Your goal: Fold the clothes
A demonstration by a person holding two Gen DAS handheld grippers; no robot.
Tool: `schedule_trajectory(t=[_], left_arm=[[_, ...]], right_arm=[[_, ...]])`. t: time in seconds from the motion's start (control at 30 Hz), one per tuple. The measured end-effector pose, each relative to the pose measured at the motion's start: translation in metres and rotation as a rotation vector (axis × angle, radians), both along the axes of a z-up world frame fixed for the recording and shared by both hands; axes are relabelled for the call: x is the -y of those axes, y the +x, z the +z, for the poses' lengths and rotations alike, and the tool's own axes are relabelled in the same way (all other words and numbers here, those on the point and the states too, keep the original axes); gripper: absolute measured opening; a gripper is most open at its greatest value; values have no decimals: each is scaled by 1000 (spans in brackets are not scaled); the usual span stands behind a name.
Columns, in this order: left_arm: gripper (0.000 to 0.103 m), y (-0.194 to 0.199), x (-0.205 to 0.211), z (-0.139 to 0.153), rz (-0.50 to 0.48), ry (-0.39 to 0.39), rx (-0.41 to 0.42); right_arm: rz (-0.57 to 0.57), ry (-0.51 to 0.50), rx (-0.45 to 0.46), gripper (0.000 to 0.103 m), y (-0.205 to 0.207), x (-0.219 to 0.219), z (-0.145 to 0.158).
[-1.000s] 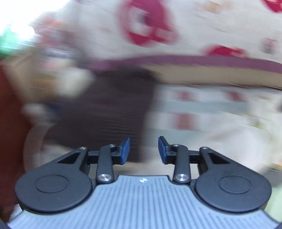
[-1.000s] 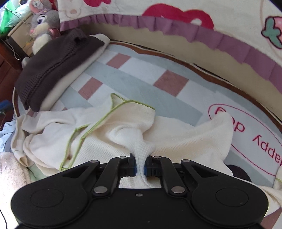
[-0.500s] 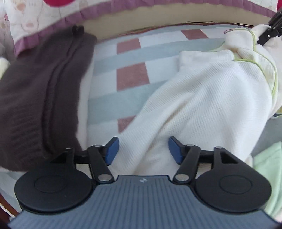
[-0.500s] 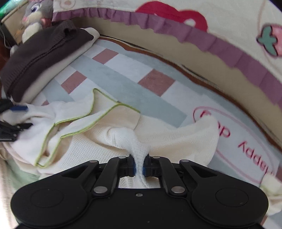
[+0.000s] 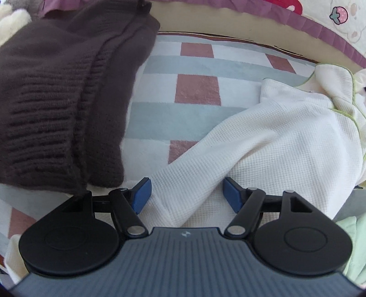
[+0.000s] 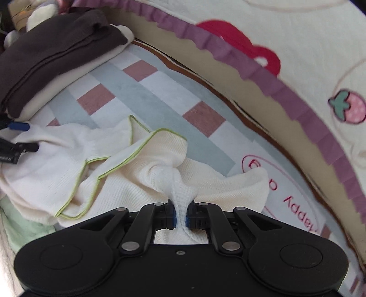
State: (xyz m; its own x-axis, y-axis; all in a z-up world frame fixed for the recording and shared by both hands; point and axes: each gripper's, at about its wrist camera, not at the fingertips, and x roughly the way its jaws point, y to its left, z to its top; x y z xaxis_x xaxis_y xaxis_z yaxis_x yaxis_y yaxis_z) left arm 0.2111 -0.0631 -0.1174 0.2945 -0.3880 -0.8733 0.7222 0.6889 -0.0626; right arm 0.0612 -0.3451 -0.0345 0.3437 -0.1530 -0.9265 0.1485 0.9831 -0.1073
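The left gripper [image 5: 185, 194], jaws just spread and gripping nothing, straddles the cream garment [image 5: 263, 146], whose length runs toward two o'clock, where the right gripper [image 6: 180, 216] pinches it.

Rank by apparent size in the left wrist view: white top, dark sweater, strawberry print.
1. Dark sweater and white top: both fill about as much of the frame, and both run off its edge, so no ranking between them.
2. Strawberry print: clearly smallest.
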Motion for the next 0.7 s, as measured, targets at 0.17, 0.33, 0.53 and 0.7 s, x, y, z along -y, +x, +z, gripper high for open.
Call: schedule_trajectory(t=[0.17,0.33,0.53,0.7], left_arm=[[62,3,1,-4,26,32,-15],[19,-1,10,-5,-6,52,0],[22,-9,23,-11,-31,106,91],[28,-16,33,-13,-93,129,185]], right_arm=[[36,100,93,8,-13,0,-14],[-78,227,240,16,-41,18,-40],[-150,329,351,37,-65,37,-60],[-235,415,418,34,-74,55,-85]])
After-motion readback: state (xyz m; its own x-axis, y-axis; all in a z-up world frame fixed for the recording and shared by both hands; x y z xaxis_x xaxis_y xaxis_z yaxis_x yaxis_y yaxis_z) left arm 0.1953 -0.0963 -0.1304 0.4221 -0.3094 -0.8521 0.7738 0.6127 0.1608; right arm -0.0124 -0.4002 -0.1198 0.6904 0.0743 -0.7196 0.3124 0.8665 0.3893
